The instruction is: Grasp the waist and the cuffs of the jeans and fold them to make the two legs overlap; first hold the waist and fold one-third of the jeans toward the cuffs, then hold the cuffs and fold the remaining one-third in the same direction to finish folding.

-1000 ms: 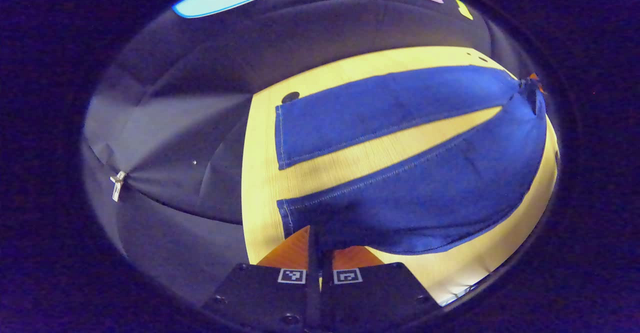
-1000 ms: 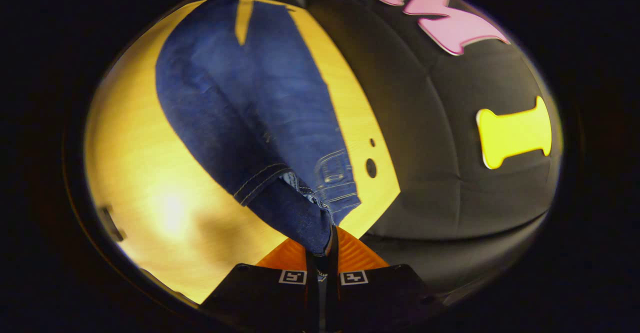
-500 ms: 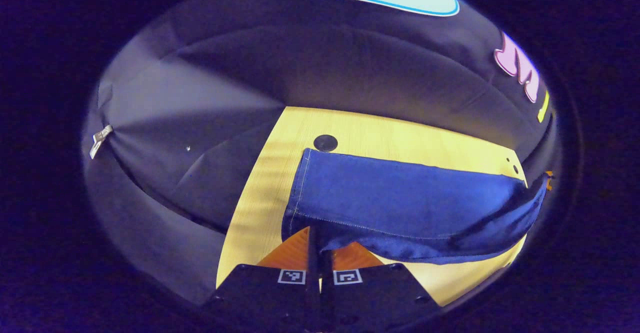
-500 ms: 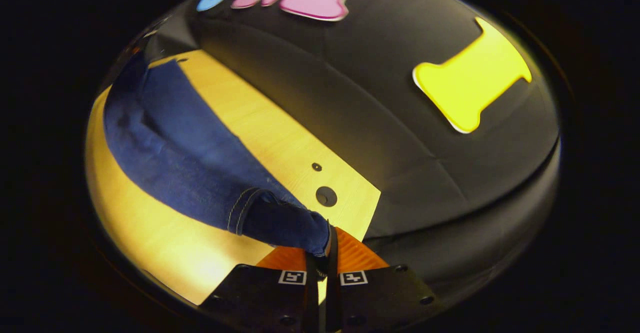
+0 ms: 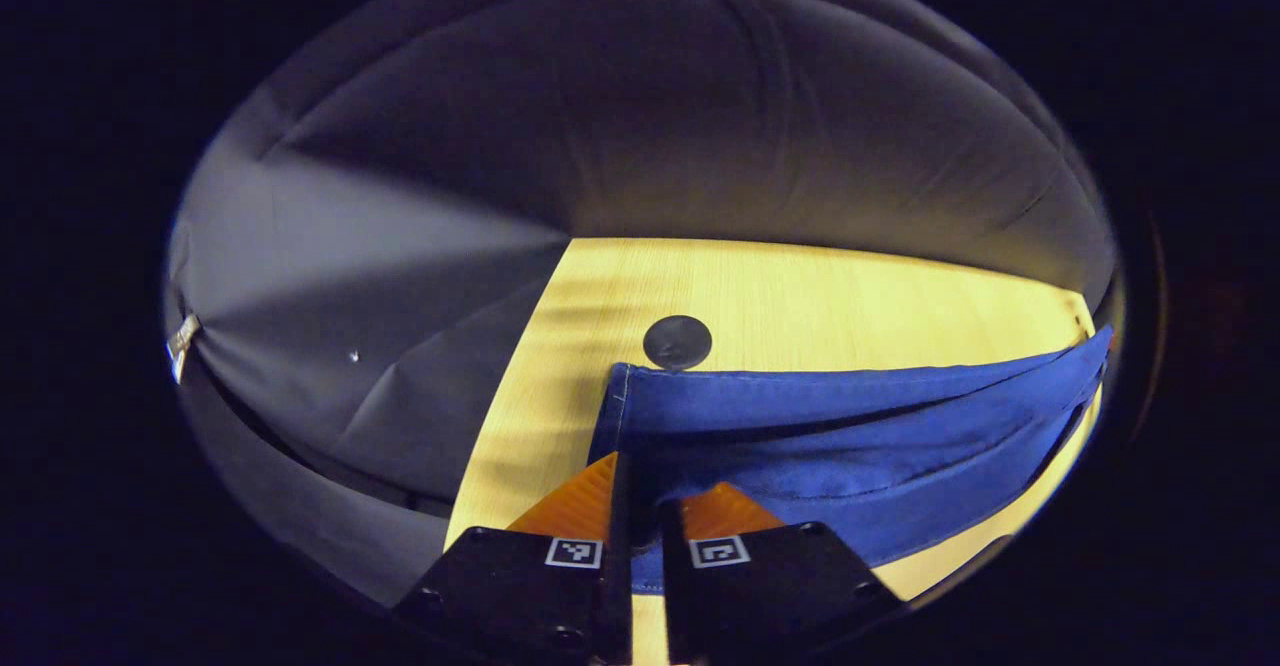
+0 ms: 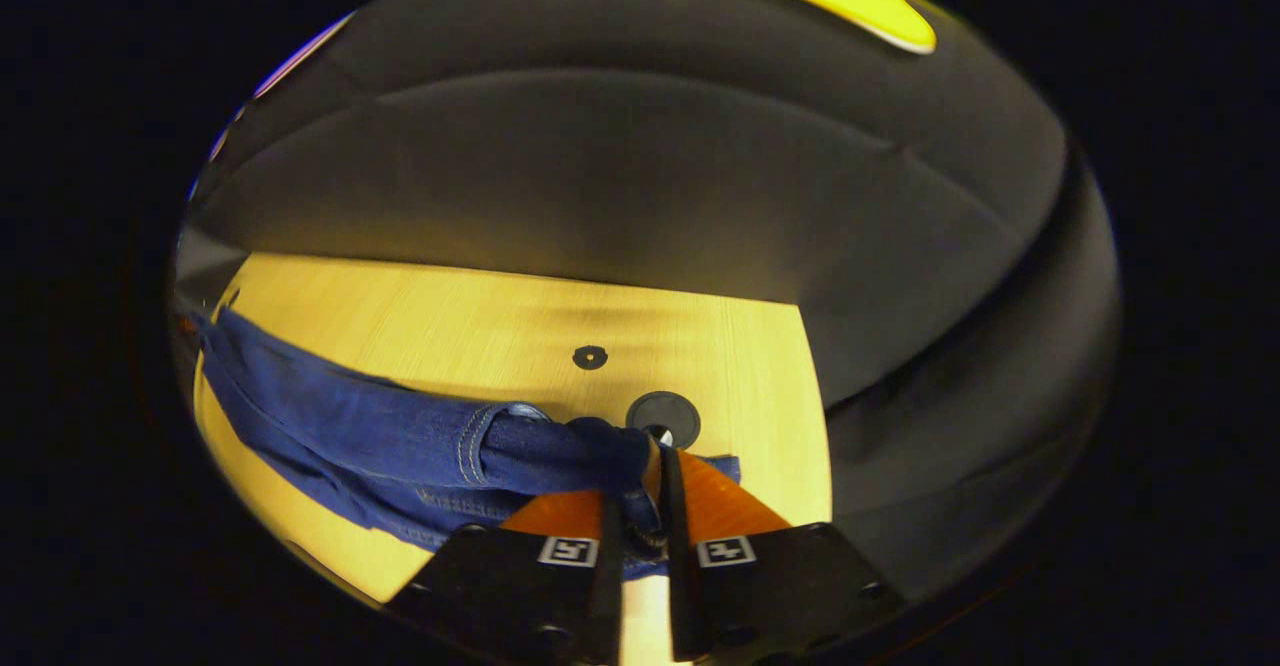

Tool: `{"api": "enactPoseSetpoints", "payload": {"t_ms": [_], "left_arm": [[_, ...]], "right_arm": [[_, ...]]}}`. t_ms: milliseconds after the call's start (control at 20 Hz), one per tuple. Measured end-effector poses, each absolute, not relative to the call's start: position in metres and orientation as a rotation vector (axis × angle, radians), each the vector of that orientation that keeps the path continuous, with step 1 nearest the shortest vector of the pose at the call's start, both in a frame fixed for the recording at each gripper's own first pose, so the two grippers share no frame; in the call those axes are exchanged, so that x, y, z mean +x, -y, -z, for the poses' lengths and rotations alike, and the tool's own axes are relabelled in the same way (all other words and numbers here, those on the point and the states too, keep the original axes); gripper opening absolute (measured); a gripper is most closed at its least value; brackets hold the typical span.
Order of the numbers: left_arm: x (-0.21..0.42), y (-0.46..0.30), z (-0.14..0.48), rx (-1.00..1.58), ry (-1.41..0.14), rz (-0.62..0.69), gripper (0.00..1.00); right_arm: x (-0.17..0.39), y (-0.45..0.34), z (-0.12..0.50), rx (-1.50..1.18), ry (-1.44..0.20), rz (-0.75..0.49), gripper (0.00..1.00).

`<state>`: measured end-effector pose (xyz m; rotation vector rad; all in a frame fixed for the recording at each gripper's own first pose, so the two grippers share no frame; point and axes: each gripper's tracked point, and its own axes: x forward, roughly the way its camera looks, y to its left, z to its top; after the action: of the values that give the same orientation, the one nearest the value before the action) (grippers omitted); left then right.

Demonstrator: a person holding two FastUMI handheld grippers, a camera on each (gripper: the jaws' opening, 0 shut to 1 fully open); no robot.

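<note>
- Left gripper is low over the table, clenched on the cuff end of the jeans. The orange fingers sit close together with denim pinched between them.
- In the left gripper view the jeans lie flat on the table, one leg stacked on the other, hems lined up at the left edge and running off to the right.
- A round black hole in the table sits just past the cuff hem, touching or nearly so.
- Right gripper is also down low, clamped on the waist, which bunches up right at the fingertips.
- In the right gripper view the denim stretches off to the left across the table, seam stitching visible near the bunched part.
- Two black holes there: a big one right behind the waist, a small one a bit farther back.
- Black cloth wall behind the table.
</note>
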<state>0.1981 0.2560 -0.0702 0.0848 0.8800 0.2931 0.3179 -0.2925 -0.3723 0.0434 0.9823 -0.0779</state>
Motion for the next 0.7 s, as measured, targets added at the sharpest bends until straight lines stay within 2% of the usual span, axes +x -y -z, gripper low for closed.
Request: {"api": "enactPoseSetpoints", "payload": {"t_ms": [200, 250, 500, 700], "left_arm": [[0.203, -0.243, 0.013, 0.028, -0.745, -0.323, 0.99], [0.197, -0.246, 0.009, 0.008, -0.711, -0.338, 0.97], [0.173, -0.240, -0.011, -0.008, -0.583, -0.380, 0.98], [0.137, -0.218, -0.030, -0.002, -0.536, -0.362, 0.99]], "right_arm": [[0.318, 0.319, 0.344, 0.062, -0.875, 0.184, 0.86], [0.315, 0.323, 0.334, 0.067, -0.828, 0.209, 1.00], [0.298, 0.347, 0.320, 0.283, -0.689, 0.413, 1.00], [0.287, 0.326, 0.362, 0.478, -0.737, 0.493, 0.98]]}}
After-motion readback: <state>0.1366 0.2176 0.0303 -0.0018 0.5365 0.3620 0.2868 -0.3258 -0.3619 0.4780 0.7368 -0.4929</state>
